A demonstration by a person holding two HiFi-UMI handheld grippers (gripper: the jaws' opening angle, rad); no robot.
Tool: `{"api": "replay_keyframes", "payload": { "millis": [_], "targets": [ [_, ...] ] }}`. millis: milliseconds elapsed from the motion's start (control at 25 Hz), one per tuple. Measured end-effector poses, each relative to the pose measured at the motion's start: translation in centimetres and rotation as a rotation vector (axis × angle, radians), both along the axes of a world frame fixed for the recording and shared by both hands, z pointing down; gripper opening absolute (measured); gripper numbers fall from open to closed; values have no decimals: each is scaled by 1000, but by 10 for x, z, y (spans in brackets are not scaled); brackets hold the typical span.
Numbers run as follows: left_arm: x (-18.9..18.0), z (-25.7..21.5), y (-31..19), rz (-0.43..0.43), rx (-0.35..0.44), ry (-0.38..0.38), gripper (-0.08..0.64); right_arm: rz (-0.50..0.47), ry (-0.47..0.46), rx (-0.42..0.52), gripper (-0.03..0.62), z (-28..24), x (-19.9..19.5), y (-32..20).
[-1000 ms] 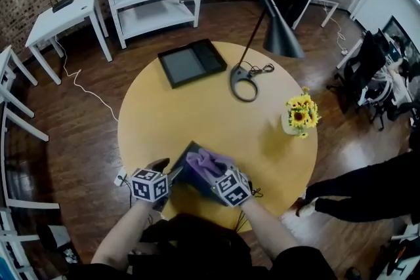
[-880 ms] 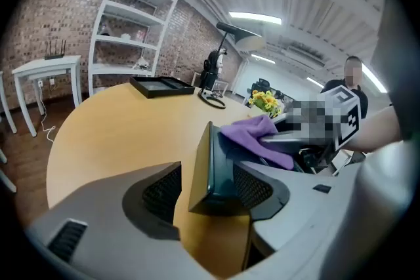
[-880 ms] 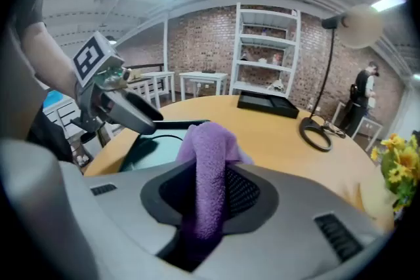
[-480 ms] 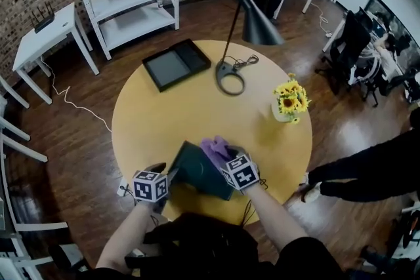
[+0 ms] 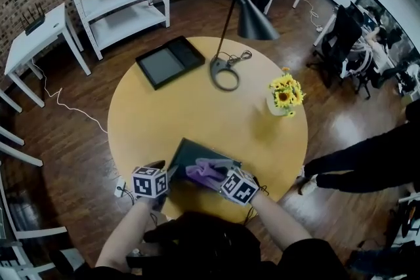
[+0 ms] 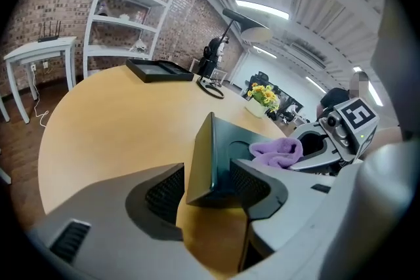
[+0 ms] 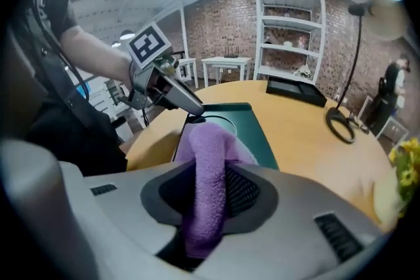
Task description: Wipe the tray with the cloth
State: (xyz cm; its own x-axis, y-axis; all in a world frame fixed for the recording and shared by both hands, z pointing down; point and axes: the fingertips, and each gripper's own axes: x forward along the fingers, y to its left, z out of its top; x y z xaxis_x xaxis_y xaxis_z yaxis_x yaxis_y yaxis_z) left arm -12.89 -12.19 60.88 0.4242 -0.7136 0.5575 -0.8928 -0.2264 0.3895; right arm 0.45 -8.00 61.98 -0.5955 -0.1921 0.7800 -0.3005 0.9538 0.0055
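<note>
1. the left gripper (image 6: pixel 207 170) has just been closing its jaws, and now they are pinching the near rim of the dark green rectangular plastic tray (image 5: pixel 191 153). this tray is lying at the near edge of the round yellow wooden table (image 5: pixel 197 101).
2. the right gripper (image 7: pixel 210 170) is squeezing a fold of the soft purple terry cloth (image 5: pixel 205 171) between its jaws, and the rest is hanging out in front of them.
3. half a second ago the cloth was sitting at the far edge of the tray. now it is resting over the middle, nearer to the left gripper. i am judging that a wiping stroke is going on while the tray is being held steady.
4. in the head view both grippers are covering the near part of the tray, so how much is already wiped is not showing.
5. i cannot tell whether the cloth is really pressing on the tray floor, because the right gripper view is showing only its top fold.
</note>
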Motion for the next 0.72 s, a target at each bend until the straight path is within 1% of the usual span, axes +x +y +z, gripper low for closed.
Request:
{"api": "replay_keyframes", "payload": {
  "millis": [80,160,280,360,480,560,720],
  "targets": [
    [1,2,1,4,-3,12,206,-12,40,71,103,-2,8,-10],
    [2,2,1,8,-3,23,206,16,55,101,103,-1,18,-20],
    [2,-1,0,21,0,17,207,69,31,88,103,0,25,-32],
    [2,0,-1,35,-6,-8,216,71,31,82,103,0,24,-33],
    [3,3,-4,50,-47,-33,216,90,39,77,103,1,27,-38],
    [5,0,-7,68,-75,-45,216,147,40,78,103,1,36,-49],
    [5,-3,-10,97,-108,-55,216,315,80,86,103,0,64,-78]
  ]
}}
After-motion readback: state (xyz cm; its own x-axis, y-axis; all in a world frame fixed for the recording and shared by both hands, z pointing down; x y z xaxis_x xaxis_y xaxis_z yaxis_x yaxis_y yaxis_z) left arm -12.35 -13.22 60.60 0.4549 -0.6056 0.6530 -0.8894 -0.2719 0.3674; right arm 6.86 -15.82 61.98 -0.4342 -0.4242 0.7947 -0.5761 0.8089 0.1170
